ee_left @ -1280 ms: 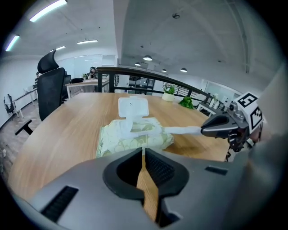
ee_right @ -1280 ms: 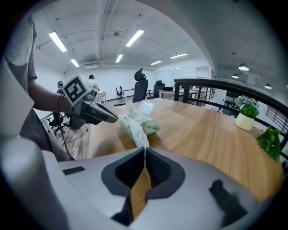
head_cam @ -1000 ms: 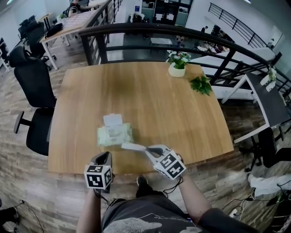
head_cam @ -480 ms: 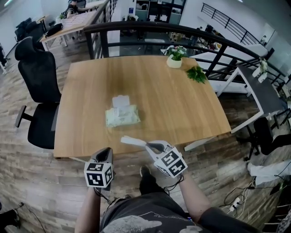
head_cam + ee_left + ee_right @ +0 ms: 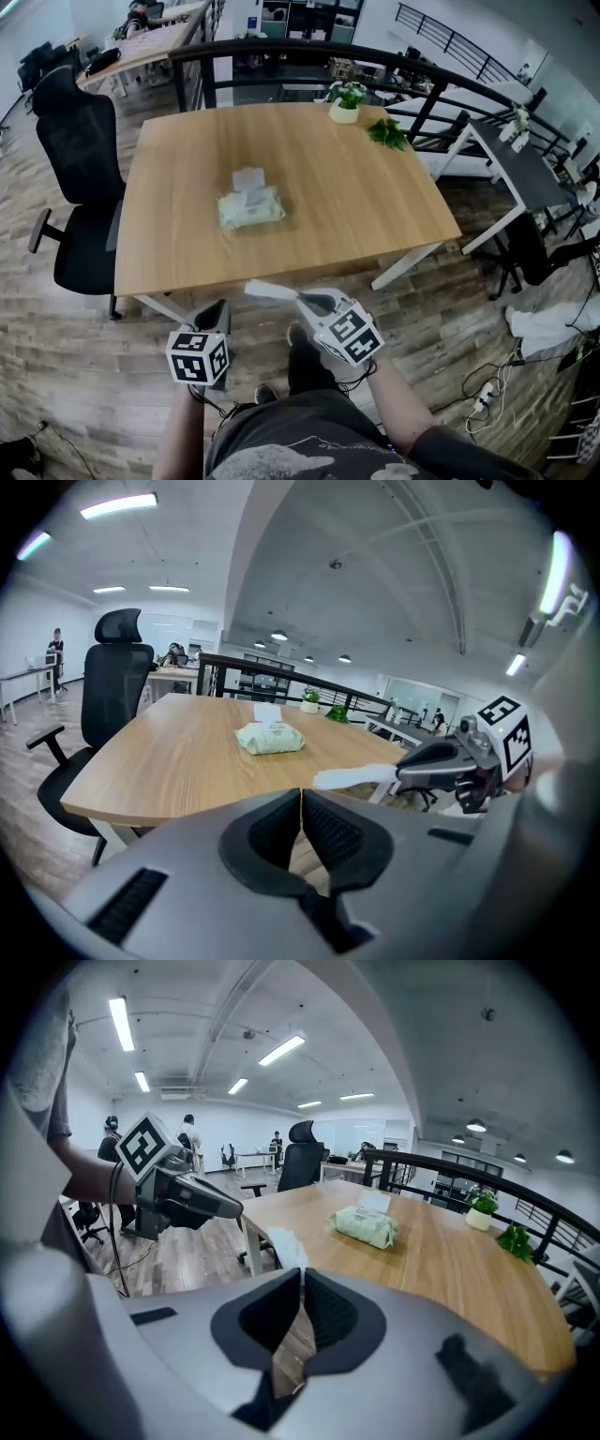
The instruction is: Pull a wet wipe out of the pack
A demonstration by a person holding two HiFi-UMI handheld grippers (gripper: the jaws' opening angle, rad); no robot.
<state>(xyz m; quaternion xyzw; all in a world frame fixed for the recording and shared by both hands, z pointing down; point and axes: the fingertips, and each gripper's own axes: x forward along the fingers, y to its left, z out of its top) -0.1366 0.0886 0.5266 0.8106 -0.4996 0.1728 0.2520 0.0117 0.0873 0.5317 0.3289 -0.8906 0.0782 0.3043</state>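
The light wooden table (image 5: 366, 211) is lying open around the pale green wipe pack (image 5: 251, 208); a black office chair (image 5: 75, 159) is crowding its left side, a white flowerpot (image 5: 344, 112) its far edge

No word, number or brand name could be read in any view. The wet wipe pack (image 5: 251, 208) on the bench (image 5: 375, 216) showed faint print on its wrapper, too small and blurred to make out. The left marker cube (image 5: 198, 357) and the right marker cube (image 5: 350, 337) bore only black-and-white square patterns, with no letters or digits.
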